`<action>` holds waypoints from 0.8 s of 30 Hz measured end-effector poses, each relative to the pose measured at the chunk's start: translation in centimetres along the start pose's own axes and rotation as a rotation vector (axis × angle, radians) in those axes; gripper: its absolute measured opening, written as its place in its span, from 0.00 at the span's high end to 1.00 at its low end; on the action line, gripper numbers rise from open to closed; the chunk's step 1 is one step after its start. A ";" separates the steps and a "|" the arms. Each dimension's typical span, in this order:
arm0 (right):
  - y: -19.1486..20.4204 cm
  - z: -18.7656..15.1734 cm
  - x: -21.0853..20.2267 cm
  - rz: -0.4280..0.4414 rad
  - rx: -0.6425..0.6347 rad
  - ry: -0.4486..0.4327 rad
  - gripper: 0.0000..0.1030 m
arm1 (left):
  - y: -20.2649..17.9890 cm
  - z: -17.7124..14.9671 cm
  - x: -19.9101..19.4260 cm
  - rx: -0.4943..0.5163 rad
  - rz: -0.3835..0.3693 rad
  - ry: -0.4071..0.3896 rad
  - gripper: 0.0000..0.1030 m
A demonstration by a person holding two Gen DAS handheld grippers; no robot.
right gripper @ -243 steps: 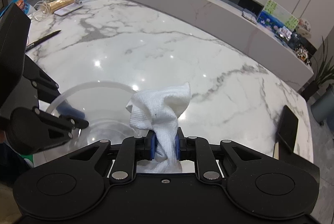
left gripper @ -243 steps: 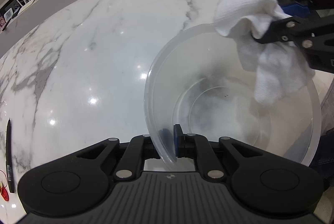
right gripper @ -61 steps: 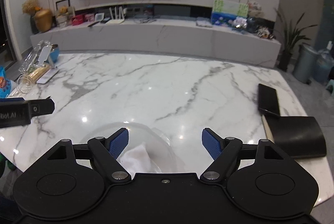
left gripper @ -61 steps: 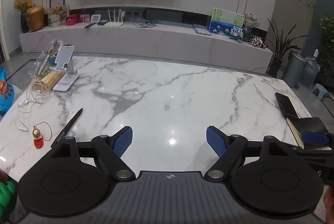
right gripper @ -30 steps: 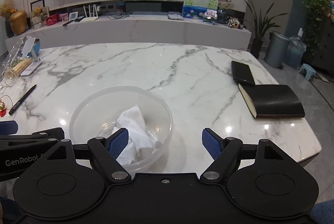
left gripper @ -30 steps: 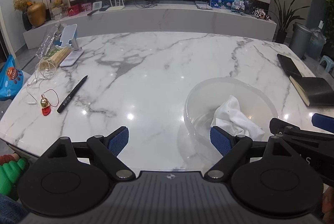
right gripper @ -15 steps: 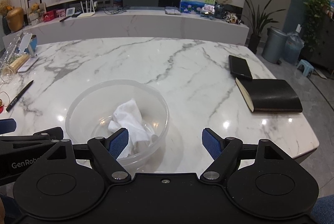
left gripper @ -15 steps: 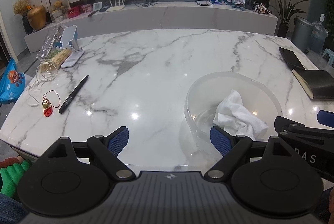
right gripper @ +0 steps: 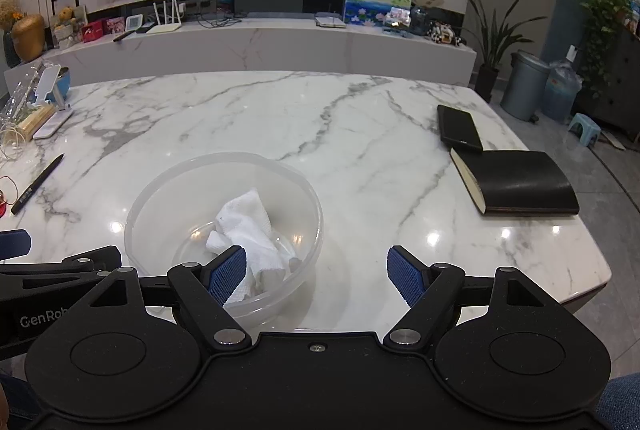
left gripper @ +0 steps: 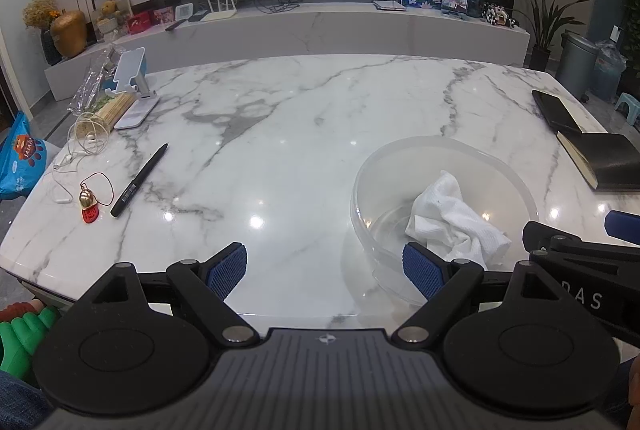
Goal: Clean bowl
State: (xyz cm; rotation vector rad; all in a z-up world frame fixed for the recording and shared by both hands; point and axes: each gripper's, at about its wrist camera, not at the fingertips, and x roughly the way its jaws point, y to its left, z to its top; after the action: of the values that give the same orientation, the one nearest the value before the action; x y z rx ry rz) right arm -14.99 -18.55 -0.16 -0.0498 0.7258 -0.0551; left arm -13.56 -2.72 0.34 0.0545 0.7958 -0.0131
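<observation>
- The clear bowl (right gripper: 224, 213) stands near the counter's (right gripper: 320, 117) front edge, a white cloth (right gripper: 248, 230) crumpled inside; bare marble lies beyond it.
- Left hand-held gripper (left gripper: 325, 266) and right hand-held gripper (right gripper: 316, 270) both spread apart, empty.
- "GenRob" is readable in the right view.
- Only the left view shows a red charm (left gripper: 89, 207).

I see a clear, faintly frosted plastic bowl (right gripper: 168, 189) with a crumpled white waffle-textured cloth (right gripper: 248, 226) in it, on a white marble tabletop (right gripper: 280, 117) veined in grey. My black gripper frames carry ribbed blue finger pads (left gripper: 226, 270). Around them lie a black pen (left gripper: 138, 179), a black notebook with cream page edges (right gripper: 520, 181), and a gold bell on red cord (left gripper: 86, 199).
</observation>
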 end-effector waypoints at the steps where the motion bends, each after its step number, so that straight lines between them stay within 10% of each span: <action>1: 0.0 0.0 0.0 0.000 0.002 0.001 0.27 | 0.0 0.0 0.0 0.002 -0.001 0.001 0.17; 24: 0.0 -0.3 -0.3 -0.003 0.014 0.008 0.27 | -0.2 -0.1 0.0 0.008 -0.002 0.005 0.17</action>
State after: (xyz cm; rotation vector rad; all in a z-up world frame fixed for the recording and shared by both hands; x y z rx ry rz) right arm -15.46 -18.50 -0.20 -0.0373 0.7332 -0.0636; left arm -13.68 -2.88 0.28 0.0610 0.8008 -0.0183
